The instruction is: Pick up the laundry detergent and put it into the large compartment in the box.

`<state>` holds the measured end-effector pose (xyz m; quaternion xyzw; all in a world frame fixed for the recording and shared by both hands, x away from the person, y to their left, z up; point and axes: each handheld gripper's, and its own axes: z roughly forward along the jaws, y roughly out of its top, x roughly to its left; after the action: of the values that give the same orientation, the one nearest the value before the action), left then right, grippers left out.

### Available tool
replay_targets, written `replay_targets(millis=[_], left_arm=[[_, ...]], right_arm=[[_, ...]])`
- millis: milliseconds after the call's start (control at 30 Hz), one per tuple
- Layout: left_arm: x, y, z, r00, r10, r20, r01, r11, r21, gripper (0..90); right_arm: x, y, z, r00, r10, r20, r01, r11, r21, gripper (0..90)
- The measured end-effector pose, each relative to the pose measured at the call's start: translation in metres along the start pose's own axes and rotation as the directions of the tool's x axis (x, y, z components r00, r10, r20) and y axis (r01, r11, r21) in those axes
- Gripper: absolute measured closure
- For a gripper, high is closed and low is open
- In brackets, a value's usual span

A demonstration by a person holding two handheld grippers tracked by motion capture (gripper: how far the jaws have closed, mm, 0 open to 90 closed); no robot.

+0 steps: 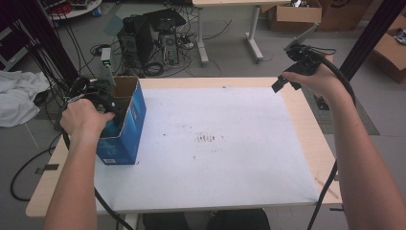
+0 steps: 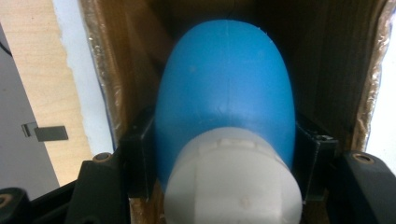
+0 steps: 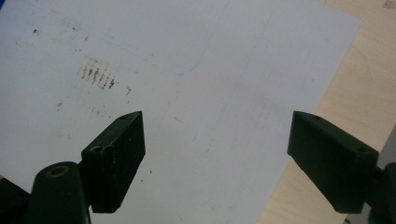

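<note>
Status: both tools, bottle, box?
Left tool shut on blue bottle inside blue box. Right tool open, empty, above white sheet. Nothing obstructing.

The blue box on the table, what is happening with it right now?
A person works at the table with a gripper in each hand. The left gripper is inside the open top of the blue box, shut on a blue bottle with a white cap; whether it is going in or coming out cannot be told. The right gripper is open and holds nothing, raised over the far right part of the table above the white sheet.
</note>
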<state>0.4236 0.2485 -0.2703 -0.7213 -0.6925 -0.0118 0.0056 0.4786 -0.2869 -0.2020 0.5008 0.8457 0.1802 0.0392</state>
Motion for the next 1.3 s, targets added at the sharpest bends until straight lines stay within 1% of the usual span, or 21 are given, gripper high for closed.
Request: replay_targets(millis=[100,167,300,500,700,833,933,1100,1300], left_arm=[[-0.0003,0.0001,0.0023,1.0,0.0,0.009,0.0,1.0,0.002,38.3],[-0.0002,-0.0002,0.0027,0.9999,-0.006,0.01,0.006,1.0,-0.007,38.3],[-0.002,-0.0006,0.0029,1.0,0.001,0.003,-0.001,1.0,-0.001,38.3],[-0.0034,-0.0007,0.0035,1.0,0.0,-0.001,0.0,1.0,-0.002,38.2],[-0.0062,-0.0003,0.0038,0.9999,0.003,-0.011,-0.003,1.0,0.009,38.1],[-0.0071,-0.0005,0.0038,0.9999,0.0,-0.01,0.0,0.9999,0.013,38.0],[-0.0069,-0.0005,0.0039,0.9999,0.009,-0.013,-0.009,0.9999,0.014,37.8],[-0.0073,-0.0005,0.0042,0.9998,0.012,-0.015,-0.011,0.9998,0.019,37.7],[-0.0075,-0.0005,0.0042,0.9999,0.009,-0.014,-0.008,0.9998,0.02,37.6]], right_arm=[[0.0008,0.0002,0.0005,1.0,-0.002,-0.002,0.002,1.0,-0.001,19.1],[0.0012,0.0002,0.0008,1.0,-0.002,-0.003,0.002,1.0,-0.002,19.1],[0.0011,-0.0002,0.0012,1.0,0.0,0.0,0.0,1.0,0.001,19.1],[0.0024,-0.0004,0.0012,1.0,-0.004,-0.004,0.004,1.0,0.0,19.1],[0.0023,-0.0012,0.0001,1.0,0.0,-0.002,0.0,1.0,-0.001,19.1],[0.0025,-0.0015,0.0001,1.0,-0.002,-0.004,0.002,1.0,-0.002,19.1],[0.0021,-0.0018,0.0001,1.0,-0.001,-0.004,0.001,1.0,-0.003,19.1],[0.002,-0.0021,-0.0001,1.0,-0.003,-0.004,0.003,1.0,-0.001,19.1],[0.0015,-0.0028,-0.0005,1.0,-0.001,-0.002,0.001,1.0,0.0,19.1]])
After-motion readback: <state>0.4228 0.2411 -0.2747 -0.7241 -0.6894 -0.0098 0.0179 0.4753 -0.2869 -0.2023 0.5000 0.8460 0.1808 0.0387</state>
